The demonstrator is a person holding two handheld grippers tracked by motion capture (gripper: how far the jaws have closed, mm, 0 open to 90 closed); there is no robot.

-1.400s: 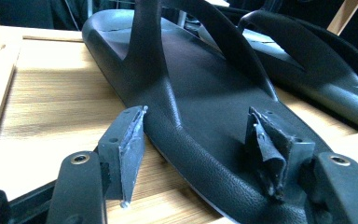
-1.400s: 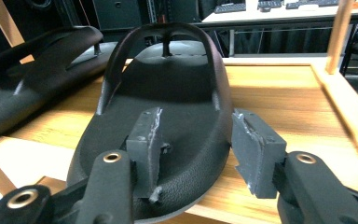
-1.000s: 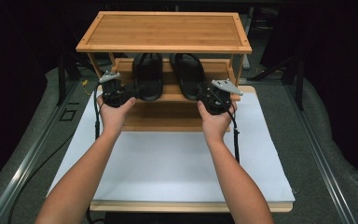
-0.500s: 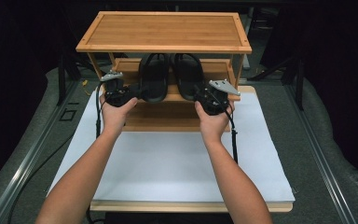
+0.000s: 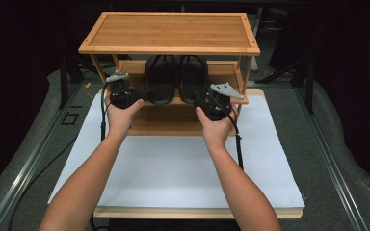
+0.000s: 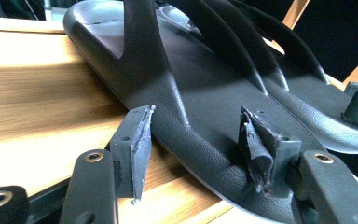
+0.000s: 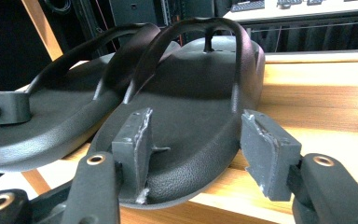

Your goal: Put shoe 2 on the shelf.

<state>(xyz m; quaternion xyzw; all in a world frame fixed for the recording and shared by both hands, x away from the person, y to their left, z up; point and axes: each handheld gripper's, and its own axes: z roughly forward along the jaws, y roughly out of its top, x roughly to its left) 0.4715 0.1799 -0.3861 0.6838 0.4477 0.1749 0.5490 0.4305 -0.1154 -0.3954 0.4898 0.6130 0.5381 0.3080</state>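
Note:
Two black flip-flops lie side by side on the middle shelf (image 5: 232, 77) of a bamboo rack: the left flip-flop (image 5: 160, 84) (image 6: 205, 93) and the right flip-flop (image 5: 192, 84) (image 7: 191, 93). My left gripper (image 5: 142, 92) (image 6: 198, 149) straddles the outer heel edge of the left one; its jaws have just been closing a little, and the pads do not clamp it. My right gripper (image 5: 198, 98) (image 7: 205, 144) sits at the right one's heel. Its jaws have just been opening, one pad (image 7: 135, 140) over the sole and the other pad (image 7: 268, 154) clear of the sandal's side.
The rack's top shelf (image 5: 173, 31) overhangs the sandals, and a lower shelf (image 5: 168, 122) lies under my hands. A white mat (image 5: 173, 168) covers the board in front. Dark stands and cables surround the table.
The two flip-flops have slid closer together toward the middle of the shelf, and both hands came inward with them.

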